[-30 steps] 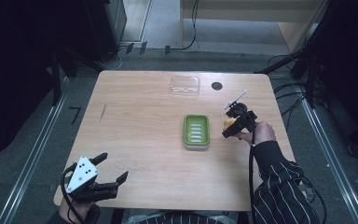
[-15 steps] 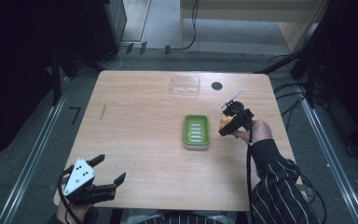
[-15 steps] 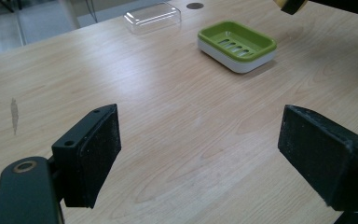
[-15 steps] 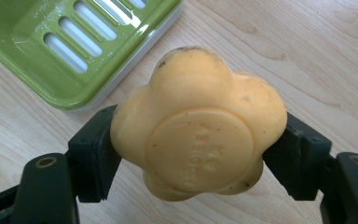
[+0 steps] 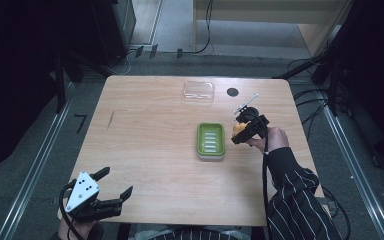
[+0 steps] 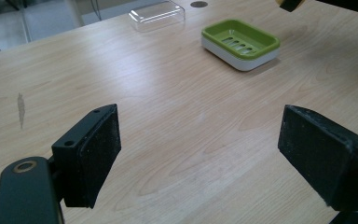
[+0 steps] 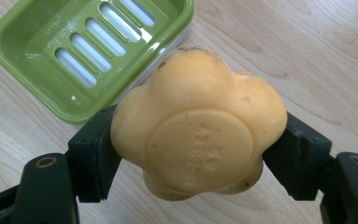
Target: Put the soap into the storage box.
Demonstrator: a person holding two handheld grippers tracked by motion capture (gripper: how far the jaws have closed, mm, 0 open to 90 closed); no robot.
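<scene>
An orange flower-shaped soap bar (image 7: pixel 198 123) is clamped between the jaws of the right tongs (image 5: pixel 244 129), held above the tabletop (image 5: pixel 150 130) just right of the green soap dish (image 5: pixel 210 140). The empty dish lies to the left of the soap, its long axis running near to far. The left tongs (image 5: pixel 114 183) are held wide open and empty at the near left corner, well apart from the dish, so the right tongs are judged the nearer.

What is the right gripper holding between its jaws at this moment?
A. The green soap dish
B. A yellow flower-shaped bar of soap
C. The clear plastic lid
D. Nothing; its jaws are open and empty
B: in the right gripper view the two black jaws of the right gripper press on either side of the yellow flower-shaped soap, with the empty green soap dish lying behind it.
</scene>
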